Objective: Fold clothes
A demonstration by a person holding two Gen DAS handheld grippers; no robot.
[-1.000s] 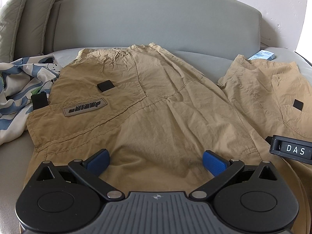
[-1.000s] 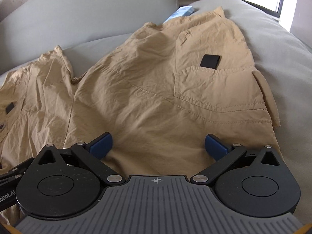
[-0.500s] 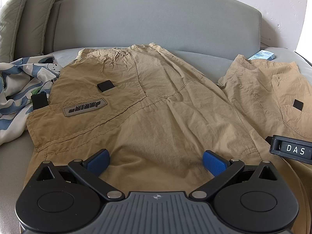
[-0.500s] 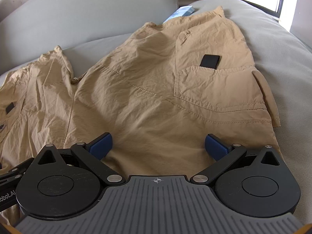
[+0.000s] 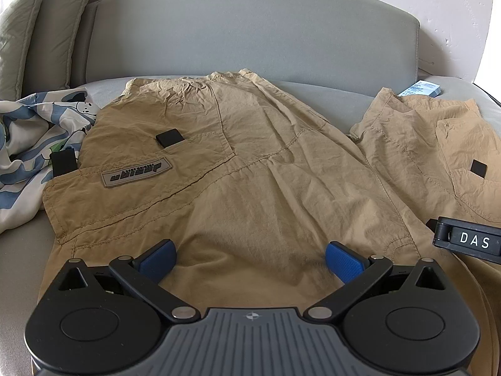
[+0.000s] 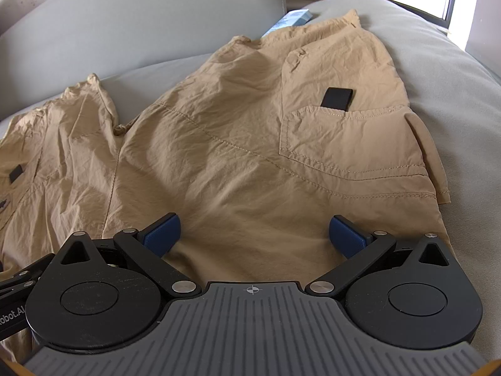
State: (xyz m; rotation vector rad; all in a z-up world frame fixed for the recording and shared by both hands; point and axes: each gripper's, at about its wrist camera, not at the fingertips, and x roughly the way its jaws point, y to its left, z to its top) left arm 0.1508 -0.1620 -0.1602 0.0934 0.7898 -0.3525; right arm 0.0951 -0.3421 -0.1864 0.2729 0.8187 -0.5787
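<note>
Tan cargo shorts (image 5: 266, 169) lie spread flat on a grey sofa seat, legs pointing toward the backrest. One leg carries a pocket with a grey logo patch (image 5: 136, 174) and black tabs. My left gripper (image 5: 250, 258) hovers open over the near waist part of that leg, blue pads wide apart, nothing between them. In the right wrist view the other leg (image 6: 266, 156) with its pocket and black tab (image 6: 338, 97) fills the frame. My right gripper (image 6: 253, 235) is open above its near end. The right gripper's body (image 5: 466, 239) shows at the left view's right edge.
A blue-and-white patterned cloth (image 5: 34, 134) is bunched at the left beside the shorts. Two grey cushions (image 5: 47, 28) lean in the left corner. The sofa backrest (image 5: 250, 28) rises behind. A small light-blue packet (image 6: 291, 20) lies at the far right by the leg hem.
</note>
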